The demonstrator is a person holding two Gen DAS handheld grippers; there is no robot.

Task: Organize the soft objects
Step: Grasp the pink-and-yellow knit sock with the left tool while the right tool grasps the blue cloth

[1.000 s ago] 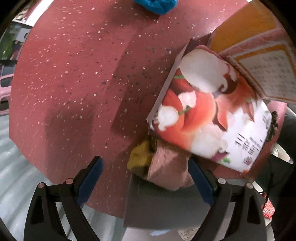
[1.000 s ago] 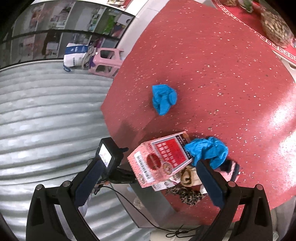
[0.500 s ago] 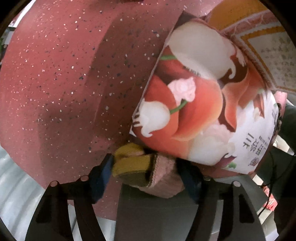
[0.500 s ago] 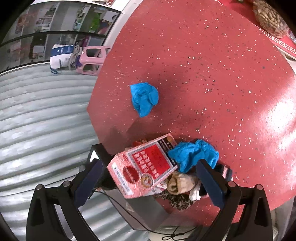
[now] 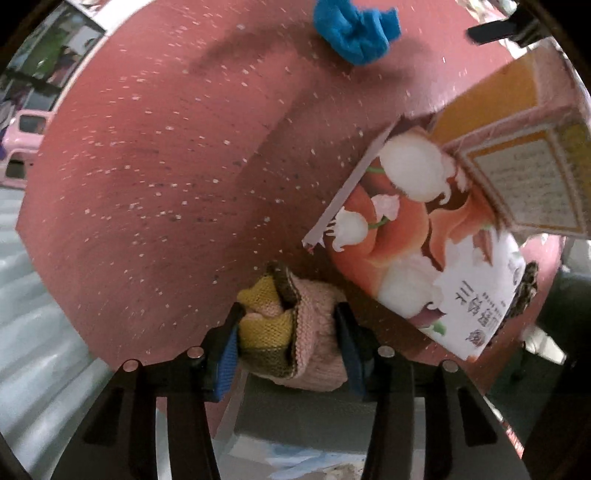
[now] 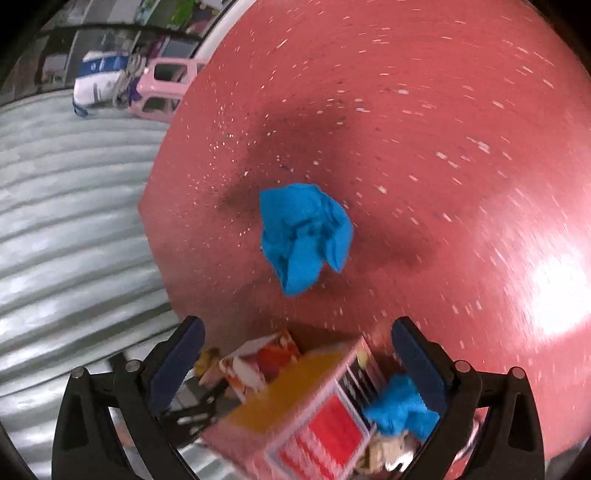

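My left gripper (image 5: pixel 286 338) is shut on a bundle of pink, yellow and brown knitted socks (image 5: pixel 295 332) at the near edge of the red speckled table (image 5: pixel 155 177). A printed carton box (image 5: pixel 436 236) stands just right of it. A crumpled blue cloth (image 6: pixel 304 236) lies on the table ahead of my open, empty right gripper (image 6: pixel 295 363); it also shows in the left wrist view (image 5: pixel 358 29). The box (image 6: pixel 303 406) sits below the right gripper, with another blue cloth (image 6: pixel 400 410) and beige soft items beside it.
The table edge runs along the left, with grey ribbed floor (image 6: pixel 66 221) beyond. A pink stool (image 6: pixel 162 88) and a white-blue bag (image 6: pixel 99 77) stand on the floor. A grey surface (image 5: pixel 295 417) lies under the left gripper.
My left gripper closed on the knitted socks and drew back from the box. My right gripper moved forward over the box toward the lone blue cloth.
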